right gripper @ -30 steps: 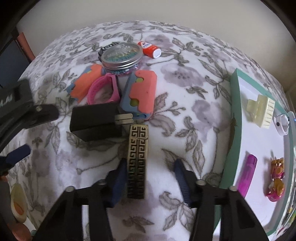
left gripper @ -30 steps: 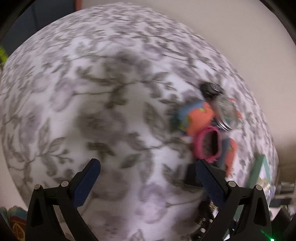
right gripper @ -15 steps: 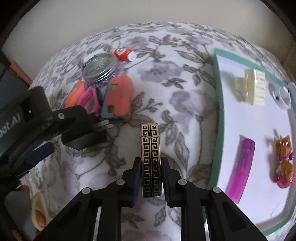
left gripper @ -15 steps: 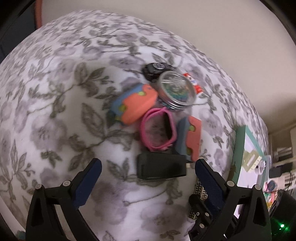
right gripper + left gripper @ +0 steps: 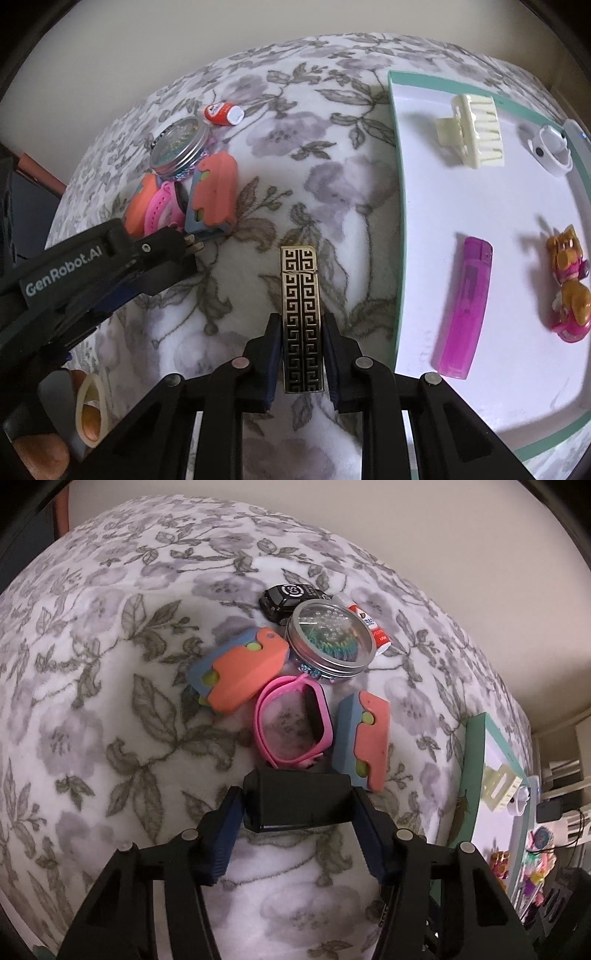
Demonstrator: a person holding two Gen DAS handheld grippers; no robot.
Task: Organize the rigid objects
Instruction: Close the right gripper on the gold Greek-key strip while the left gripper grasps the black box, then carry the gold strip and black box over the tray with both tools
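Observation:
My left gripper (image 5: 297,808) is shut on a black plug adapter (image 5: 297,799), at the near edge of a pile on the floral blanket. Its metal prongs (image 5: 194,243) show in the right wrist view. My right gripper (image 5: 302,332) is shut on a gold and black patterned lighter (image 5: 301,314), held over the blanket just left of the tray. The white tray with a green rim (image 5: 395,206) holds a cream hair claw (image 5: 472,129), a purple lighter (image 5: 465,310), a toy figure (image 5: 569,284) and a white ring-shaped object (image 5: 550,147).
The pile holds two orange and blue cases (image 5: 242,670) (image 5: 364,738), a pink watch band (image 5: 293,723), a round metal tin (image 5: 330,638), a black toy car (image 5: 291,598) and a small red and white tube (image 5: 371,626). The tray also shows in the left wrist view (image 5: 469,775).
My left gripper swung toward the pile and closed on the black plug adapter. My right gripper closed on the patterned lighter and moved it right, toward the tray.

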